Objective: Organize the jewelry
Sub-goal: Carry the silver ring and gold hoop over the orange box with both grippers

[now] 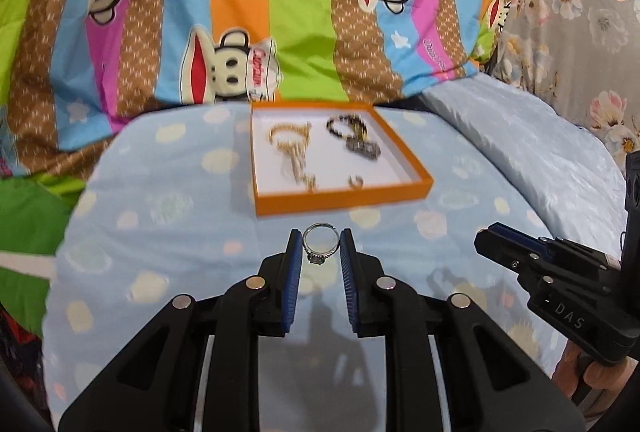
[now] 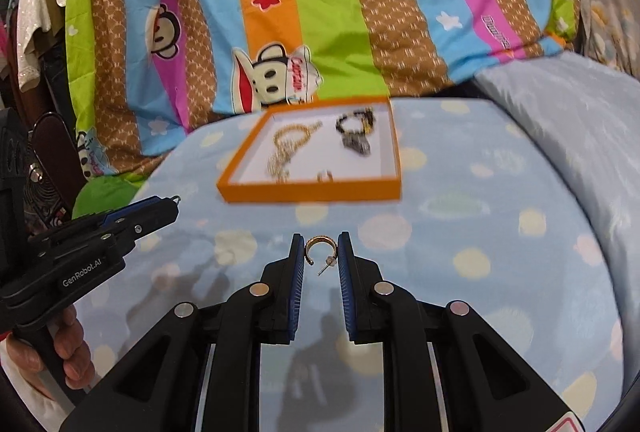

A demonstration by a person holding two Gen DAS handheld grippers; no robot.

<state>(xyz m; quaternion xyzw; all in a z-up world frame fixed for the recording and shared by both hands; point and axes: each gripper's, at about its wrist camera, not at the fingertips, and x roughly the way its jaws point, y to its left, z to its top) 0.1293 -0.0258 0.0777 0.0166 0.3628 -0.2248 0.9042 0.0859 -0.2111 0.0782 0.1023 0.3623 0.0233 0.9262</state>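
While both tools are hovering over the bed point(image 1: 168, 200), the left hand-held gripper point(image 1: 321, 246) is pinching a silver stone-set ring point(image 1: 320, 243) upright; the right hand-held gripper point(image 2: 319, 250) is pinching a gold half-hoop earring point(image 2: 318, 251). Straight ahead, near, the orange tray point(image 1: 344, 197) is lying, holding chains; both seem equally close.

Tray point(image 1: 344, 198) on bed, before quilt point(image 1: 240, 12); chain point(image 1: 290, 152) left, bracelet point(image 1: 352, 136) right inside.

Blue bed point(image 1: 160, 232) carries orange tray point(image 1: 340, 196), seemingly.
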